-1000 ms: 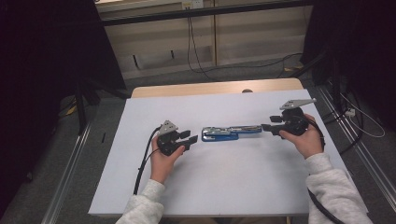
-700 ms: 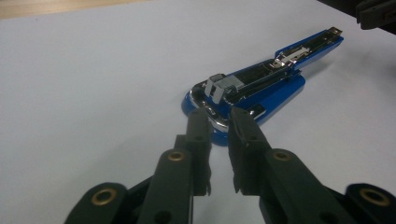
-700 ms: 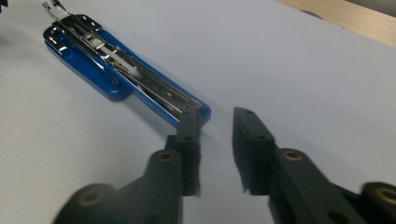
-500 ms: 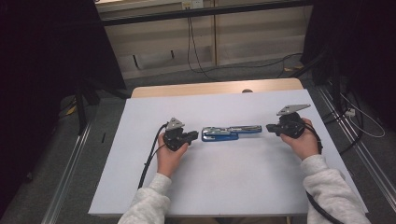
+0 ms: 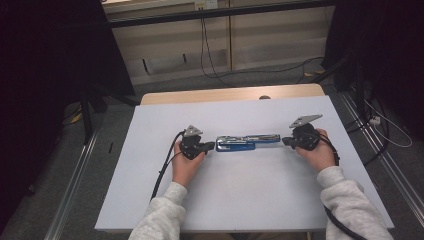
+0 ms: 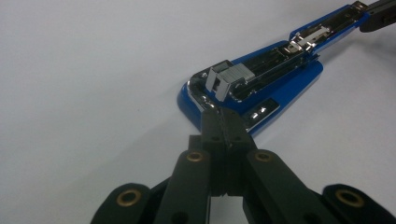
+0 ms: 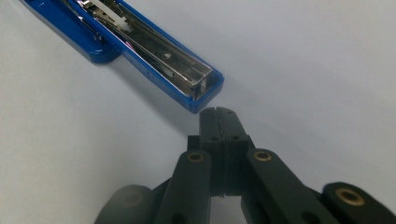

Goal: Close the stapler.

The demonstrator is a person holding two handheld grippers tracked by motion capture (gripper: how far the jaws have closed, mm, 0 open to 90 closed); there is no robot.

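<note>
A blue and chrome stapler lies folded open flat on the white tabletop, long axis left to right. My left gripper points at its left end. In the left gripper view the jaws have just closed, pressed together with nothing between them, and the left gripper tips touch the stapler at its hinge end. My right gripper sits at the other end. Its jaws are shut and empty, the right gripper tips just short of the stapler magazine's end.
A wooden board edges the far side of the white top. Black cables trail from both grippers toward the near edge. Metal rails flank the table, with wires on the floor beyond.
Both grippers' jaws have gone from open to shut. The left hand slid right up to the stapler's left end. The right hand sank to the table at the right end.
</note>
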